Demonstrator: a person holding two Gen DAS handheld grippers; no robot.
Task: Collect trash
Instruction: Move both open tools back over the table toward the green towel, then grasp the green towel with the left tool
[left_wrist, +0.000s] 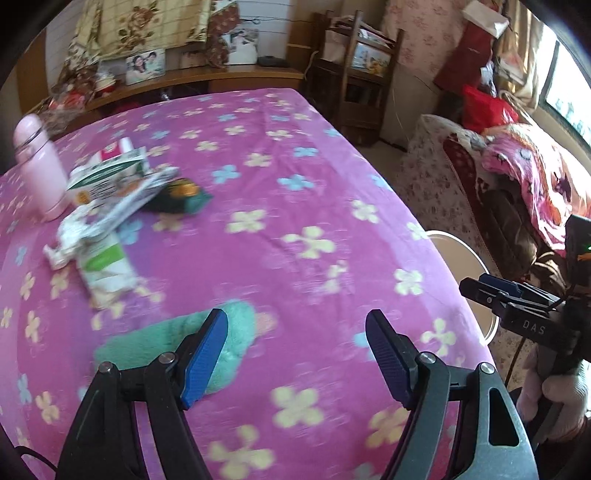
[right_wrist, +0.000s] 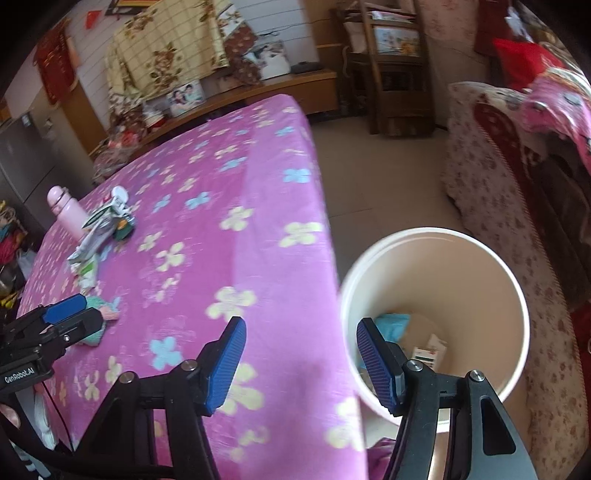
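A heap of trash lies at the left of the pink flowered table (left_wrist: 295, 177): a green-and-white carton (left_wrist: 110, 177), crumpled white wrappers (left_wrist: 85, 229) and a dark green packet (left_wrist: 181, 197). It also shows in the right wrist view (right_wrist: 103, 229). A green fluffy cloth (left_wrist: 162, 339) lies just beyond my left gripper (left_wrist: 295, 354), which is open and empty. My right gripper (right_wrist: 301, 360) is open and empty over the table edge, beside a white bin (right_wrist: 436, 314) holding a blue scrap and a small box.
A pink bottle (left_wrist: 37, 166) stands left of the heap. A floral sofa (right_wrist: 498, 206) with a pink blanket is right of the bin. A wooden shelf (right_wrist: 391, 66) and a low cabinet stand at the back.
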